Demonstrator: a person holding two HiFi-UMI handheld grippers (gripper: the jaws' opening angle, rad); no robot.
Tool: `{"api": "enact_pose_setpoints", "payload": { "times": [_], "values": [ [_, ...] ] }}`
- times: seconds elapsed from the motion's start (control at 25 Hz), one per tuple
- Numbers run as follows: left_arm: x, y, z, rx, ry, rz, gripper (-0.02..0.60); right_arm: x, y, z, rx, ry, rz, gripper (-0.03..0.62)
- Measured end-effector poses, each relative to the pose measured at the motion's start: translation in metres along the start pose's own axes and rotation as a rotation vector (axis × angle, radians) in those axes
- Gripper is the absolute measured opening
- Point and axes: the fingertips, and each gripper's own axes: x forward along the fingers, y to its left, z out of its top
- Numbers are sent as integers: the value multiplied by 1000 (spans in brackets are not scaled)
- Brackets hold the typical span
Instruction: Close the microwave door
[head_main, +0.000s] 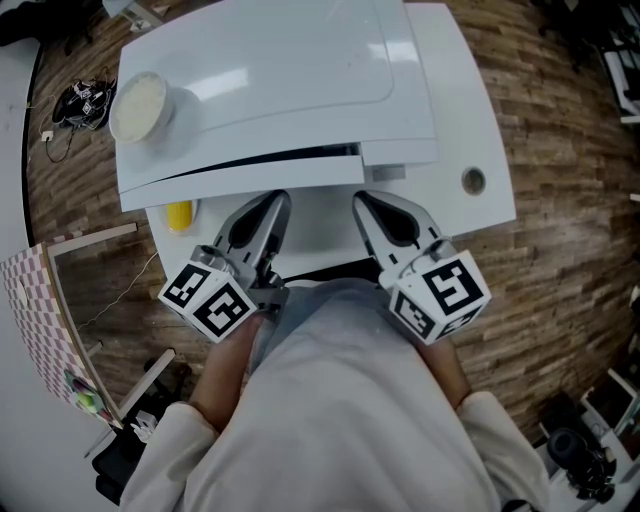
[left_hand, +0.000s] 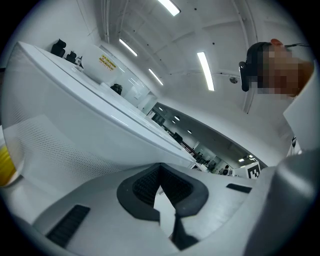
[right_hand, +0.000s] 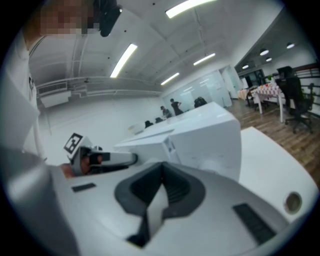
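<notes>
**Door looks shut, or all but shut; both claws pulled back, empty**

The microwave (head_main: 300, 70) sits on the white worktop (head_main: 480, 120), right in front of the person. From above, its door (head_main: 240, 178) lies along the front of the box, with only a thin dark seam showing under the top edge. I judge the closing done or nearly done. At most a last push to latch it is left, and the pictures do not show whether it has latched.

The left claw (head_main: 272, 205) and the right claw (head_main: 368, 208) are near the door front, not touching it. Each has its jaws pressed together on nothing.

Count: one microwave, one door, two claws, one round pale tub (head_main: 140, 105) on the microwave top, one yellow thing (head_main: 180, 214) by its left front corner, and one round hole (head_main: 473, 181) in the worktop.
</notes>
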Motion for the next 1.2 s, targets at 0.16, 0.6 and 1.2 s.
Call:
{"api": "enact_pose_setpoints", "payload": {
  "times": [0.16,0.6,1.2],
  "values": [
    [1,0,1,4,0,4,15,0,0,-1,-1,3,3,21],
    [5,4,3,-13,-15,13,15,3,-3,-3,4,6,5,21],
    [7,10,5,43,-2,15,15,2,9,-4,-14,4,5,21]
  ]
}}
